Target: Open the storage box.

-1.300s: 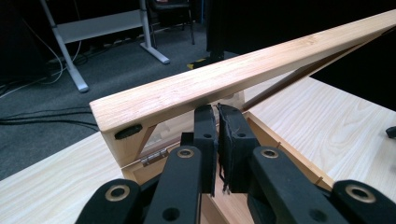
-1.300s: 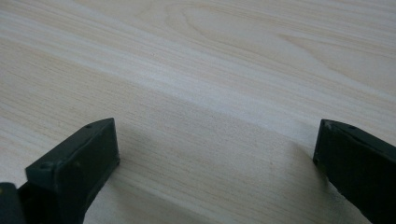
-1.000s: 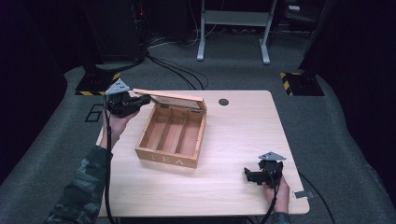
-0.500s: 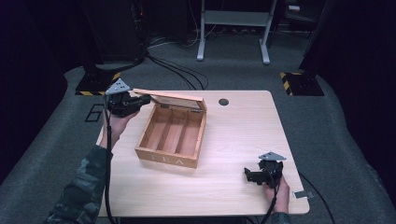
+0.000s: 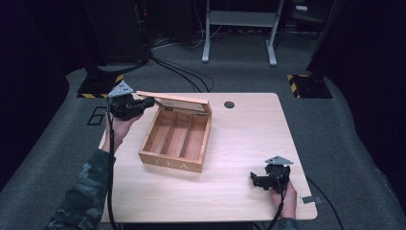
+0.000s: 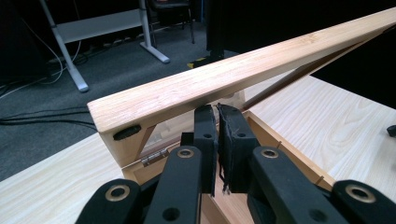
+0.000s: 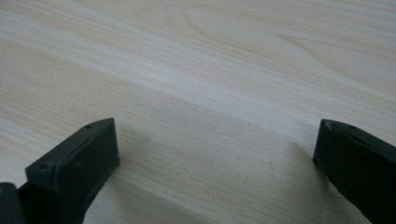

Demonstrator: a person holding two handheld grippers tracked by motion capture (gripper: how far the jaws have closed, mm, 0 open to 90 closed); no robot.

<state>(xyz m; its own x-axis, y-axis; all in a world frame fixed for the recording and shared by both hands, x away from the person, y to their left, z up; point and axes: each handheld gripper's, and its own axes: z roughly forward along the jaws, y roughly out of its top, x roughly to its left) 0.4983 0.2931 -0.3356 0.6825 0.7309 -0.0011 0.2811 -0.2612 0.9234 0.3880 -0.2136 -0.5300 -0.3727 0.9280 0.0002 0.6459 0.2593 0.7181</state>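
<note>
An open wooden tea box (image 5: 177,141) with three empty compartments stands left of the table's middle. Its lid (image 5: 174,100) is raised and tilts over the back edge. My left gripper (image 5: 148,102) is at the lid's left end. In the left gripper view its jaws are pressed together with nothing between them, and my left gripper (image 6: 217,109) has its tips just under the lid's front rail (image 6: 224,79). My right gripper (image 5: 253,179) rests low at the table's front right, apart from the box. In the right gripper view, my right gripper (image 7: 215,144) stands open over bare wood.
A round black grommet (image 5: 229,104) sits in the table top (image 5: 249,139) behind the box. The table's front edge lies close to my right hand. Cables (image 5: 177,72) and a metal stand's legs (image 5: 239,43) lie on the floor beyond the table.
</note>
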